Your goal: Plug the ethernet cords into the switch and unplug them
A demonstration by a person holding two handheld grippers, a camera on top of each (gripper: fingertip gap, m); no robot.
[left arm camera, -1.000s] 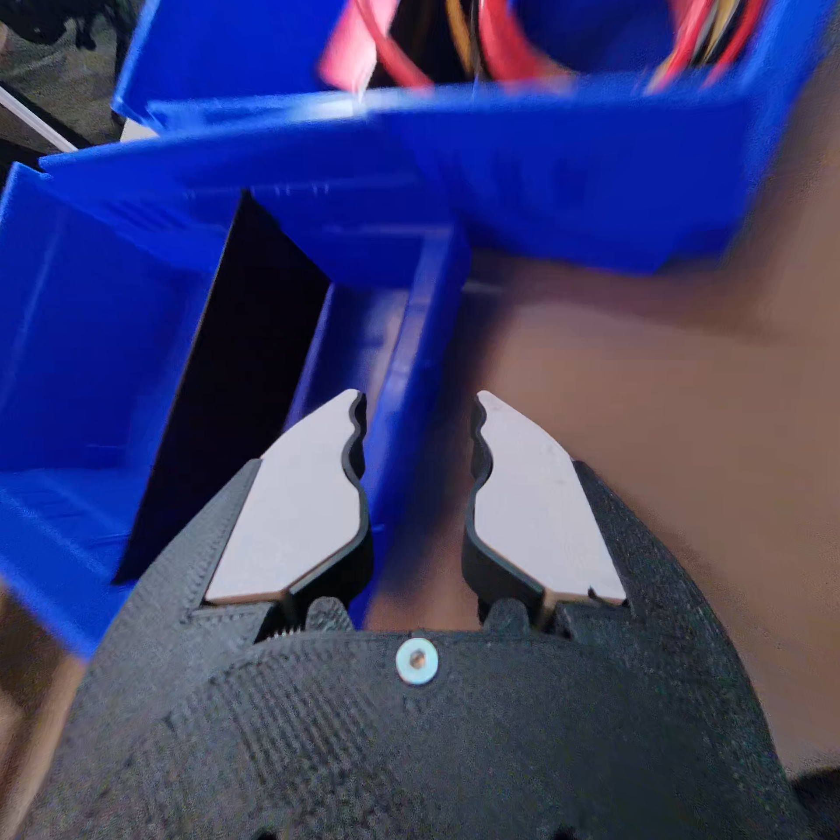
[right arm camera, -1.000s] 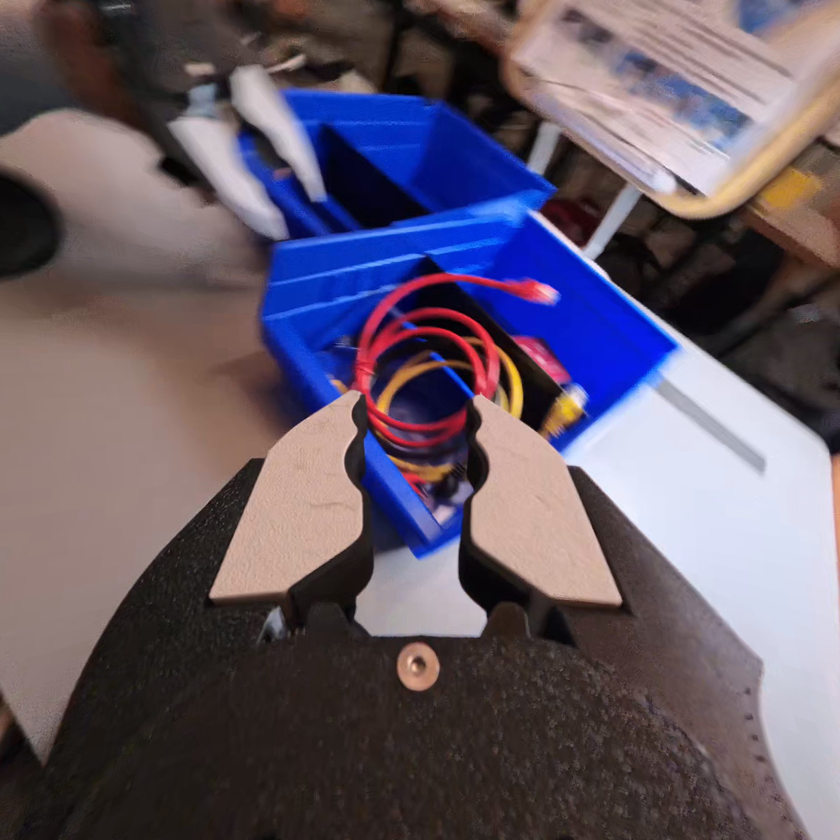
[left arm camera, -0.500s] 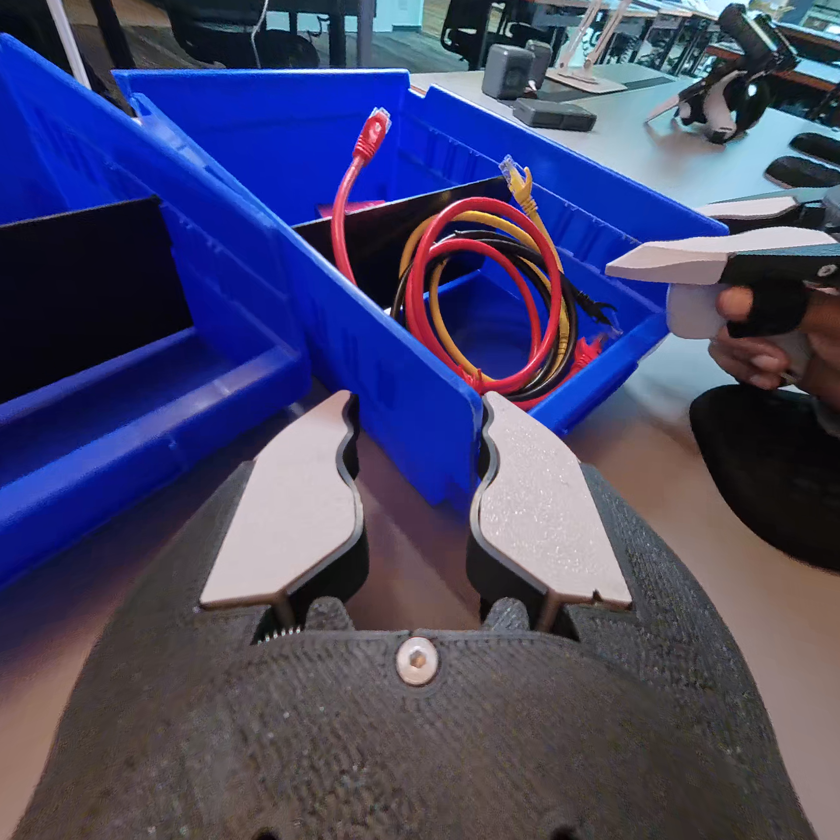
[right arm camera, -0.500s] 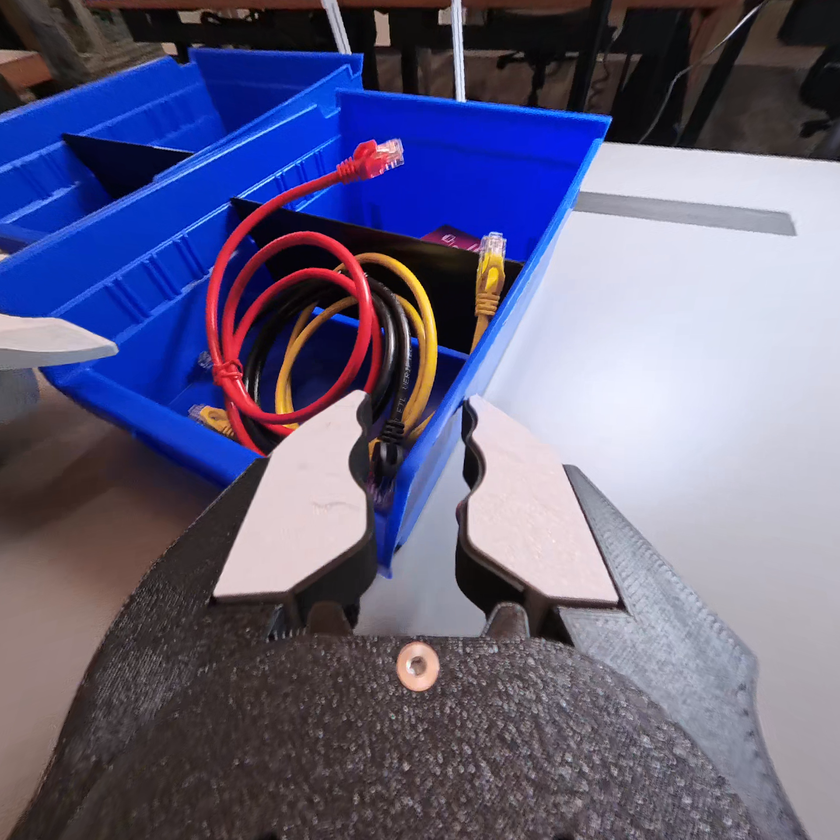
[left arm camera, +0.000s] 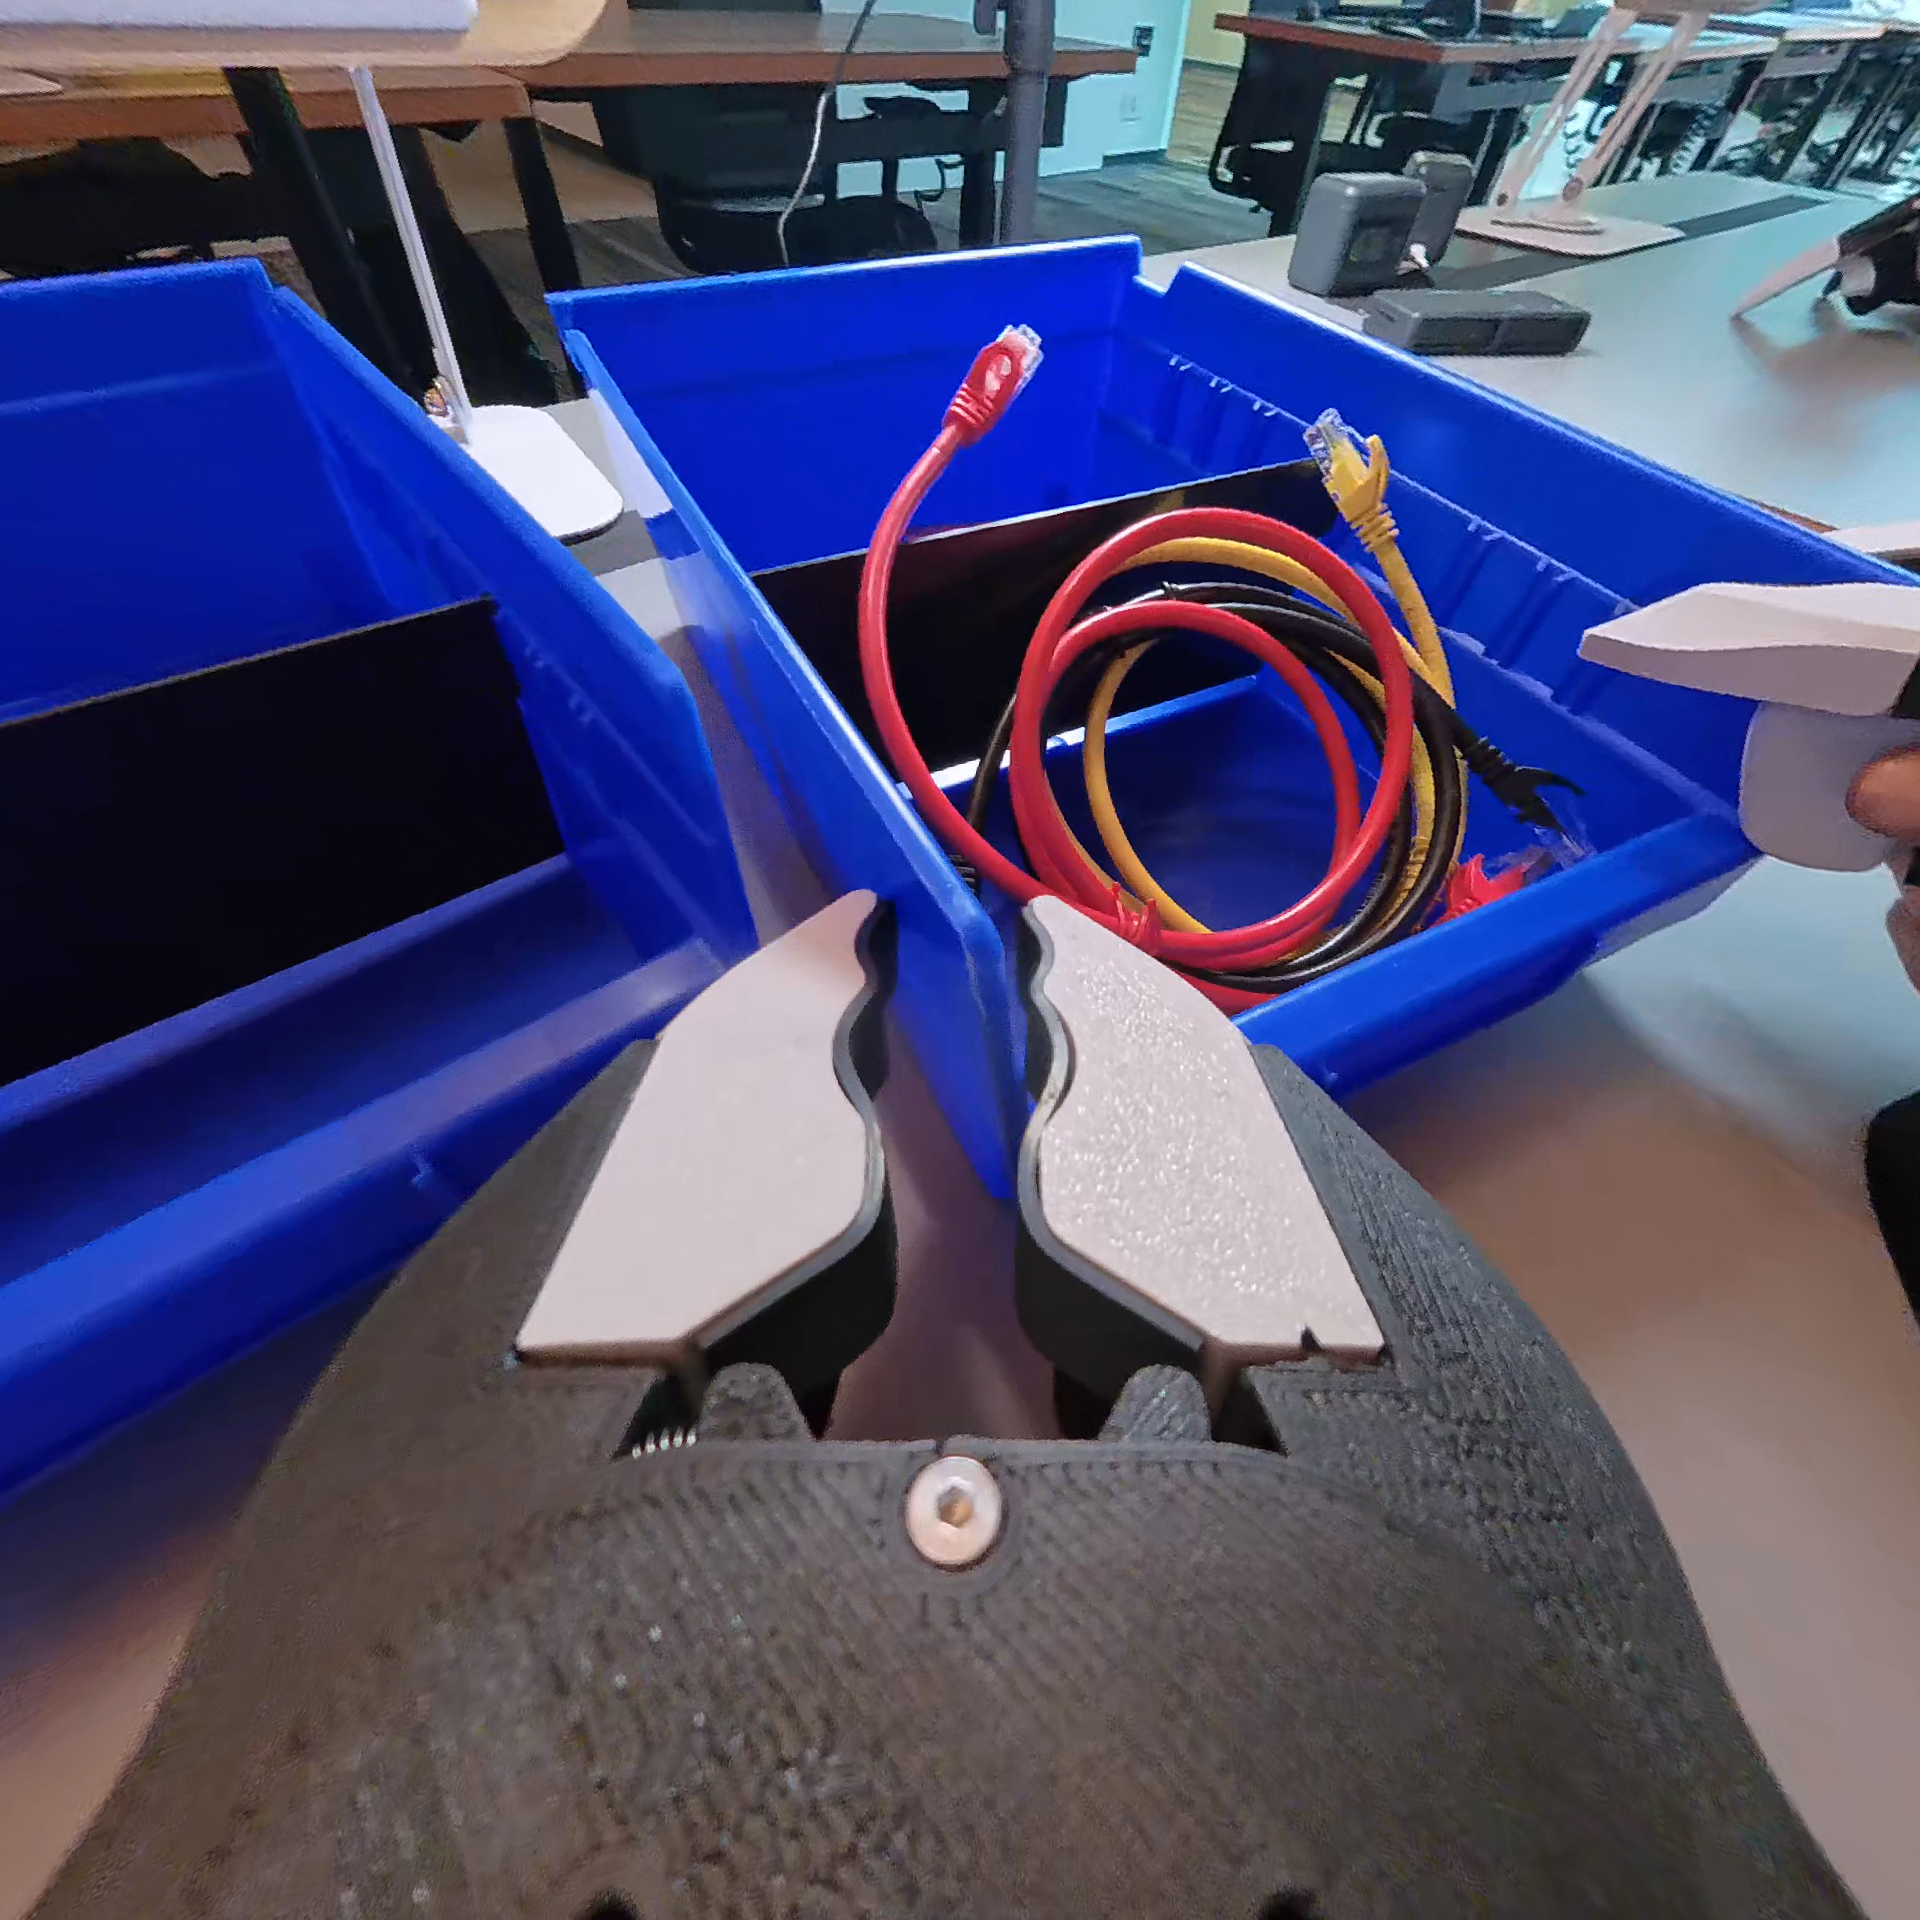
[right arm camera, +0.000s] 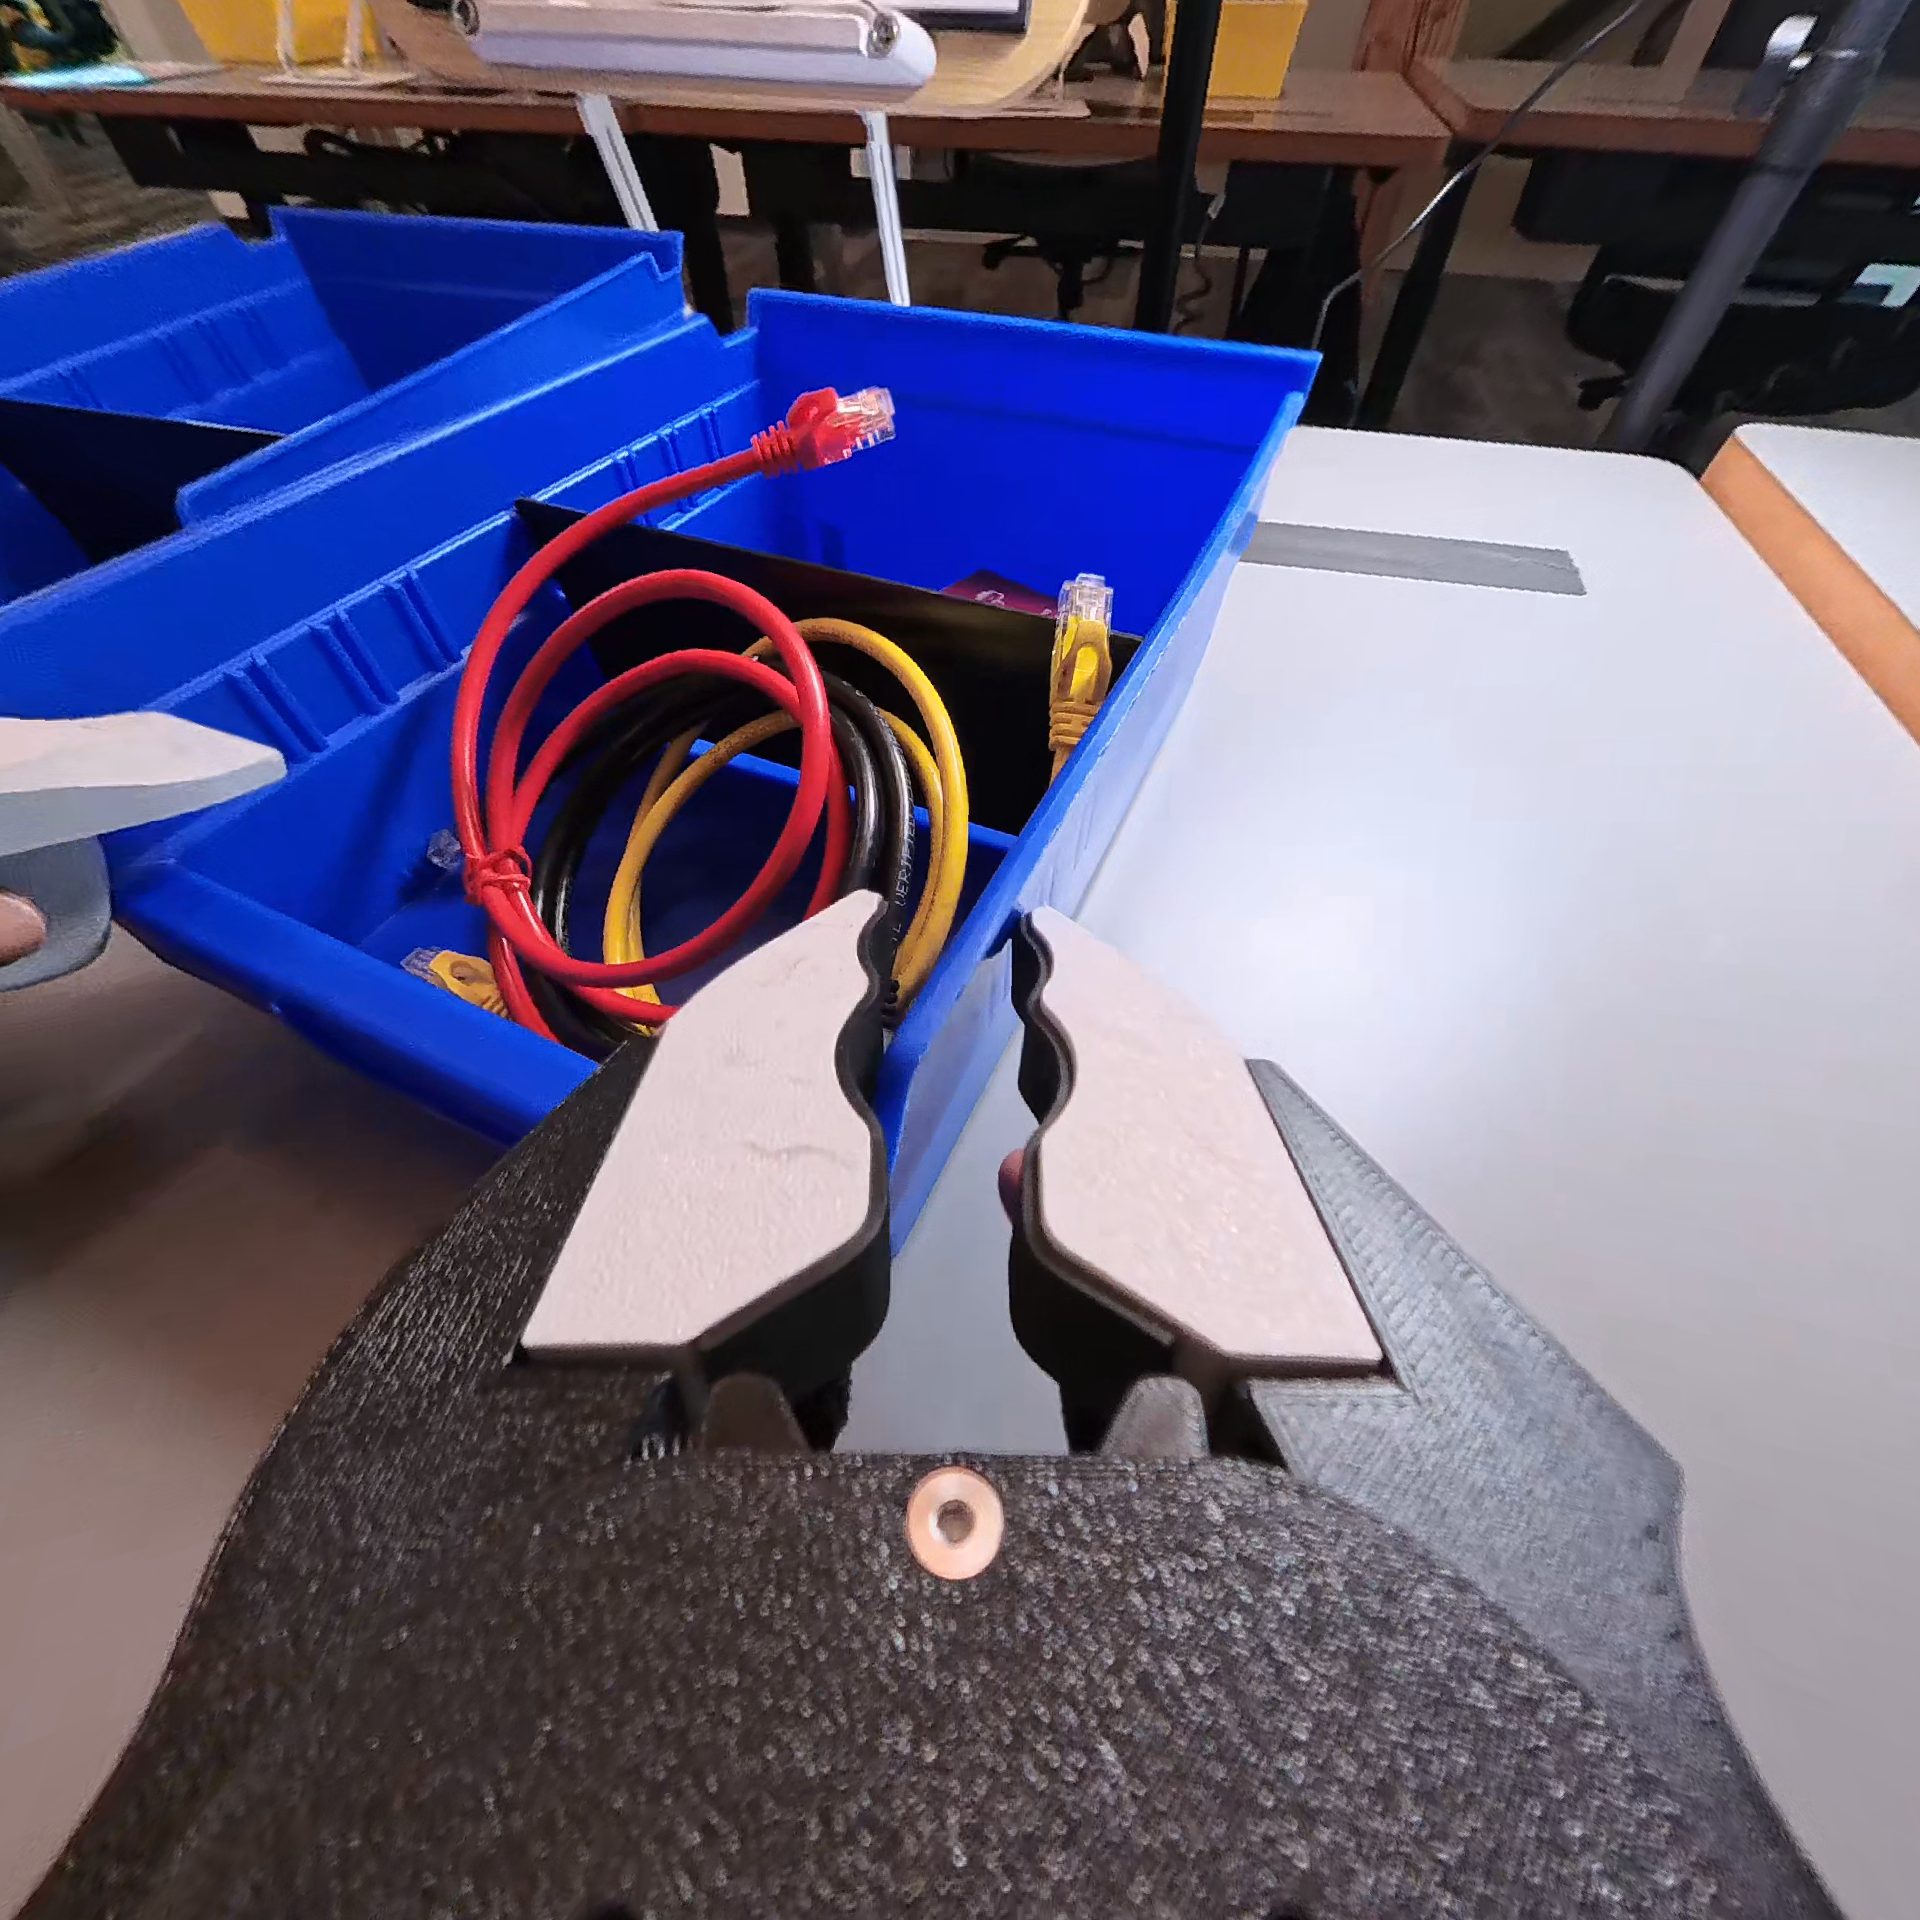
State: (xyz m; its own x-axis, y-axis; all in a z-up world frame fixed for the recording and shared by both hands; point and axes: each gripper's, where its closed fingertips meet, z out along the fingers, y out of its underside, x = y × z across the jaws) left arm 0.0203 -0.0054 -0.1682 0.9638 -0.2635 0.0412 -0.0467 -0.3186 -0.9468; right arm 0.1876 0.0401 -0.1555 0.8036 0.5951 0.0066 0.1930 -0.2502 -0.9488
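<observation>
A blue bin [left arm camera: 821, 717] holds coiled red [left arm camera: 1226, 520], yellow [left arm camera: 1392, 561] and black [left arm camera: 1439, 727] ethernet cords in front of a black divider [left arm camera: 1039, 540]. My left gripper [left arm camera: 951, 914] is shut on the bin's left wall near its front corner. My right gripper [right arm camera: 948, 920] is shut on the bin's right wall [right arm camera: 1143, 727]. The red cord [right arm camera: 665, 582], its plug [right arm camera: 831, 421], a yellow plug [right arm camera: 1081, 644] and the black cord [right arm camera: 873, 748] also show in the right wrist view. A purple item [right arm camera: 992, 592] lies behind the divider. No switch is clearly visible.
A second blue bin [left arm camera: 312, 1091] with a black divider stands close on the left. A white stand base [left arm camera: 530, 457] sits behind the bins. Grey devices [left arm camera: 1351, 229] and a black box [left arm camera: 1475, 322] lie far right. The table [right arm camera: 1455, 935] has a grey tape strip [right arm camera: 1413, 561].
Both grippers have moved in onto the cord bin's side walls, left on the left wall, right on the right wall. Both pairs of jaws have narrowed onto the walls.
</observation>
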